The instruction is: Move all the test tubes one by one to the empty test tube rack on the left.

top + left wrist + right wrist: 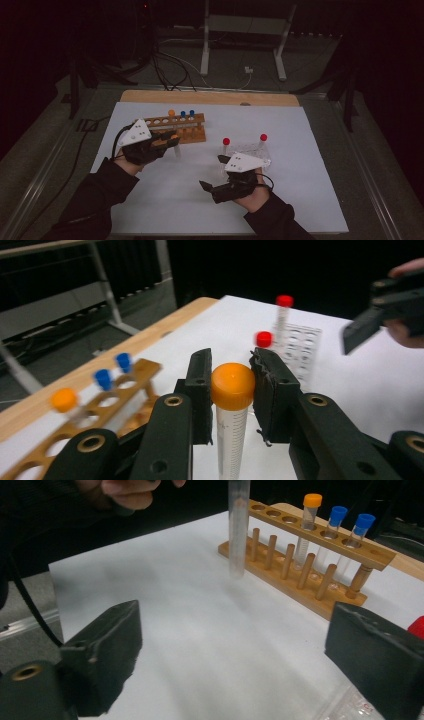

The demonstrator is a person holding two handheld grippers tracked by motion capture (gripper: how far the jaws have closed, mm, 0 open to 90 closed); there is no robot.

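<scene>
Gripping an orange-capped tube (231, 410) just under its cap, the left tongs (232, 390) hold it upright above the white bench (200, 195), just in front of the wooden rack (182, 127). In the left gripper view both jaws press the tube's sides, and the clear, graduated body hangs down between them. In the right gripper view the same tube (238, 525) hangs with its rounded end clear of the bench, near the rack's (305, 555) end.

The rack holds one orange-capped tube (310, 525) and two blue-capped tubes (347, 535) side by side in its top holes.

The right tongs (212, 175) are spread wide with nothing between them, low over the bench, well apart from the left tongs. Just beyond them stands a clear rack (250, 150) with two red-capped tubes (226, 142), one at each far corner. The person's dark sleeves (100, 200) come in from the near edge.
</scene>
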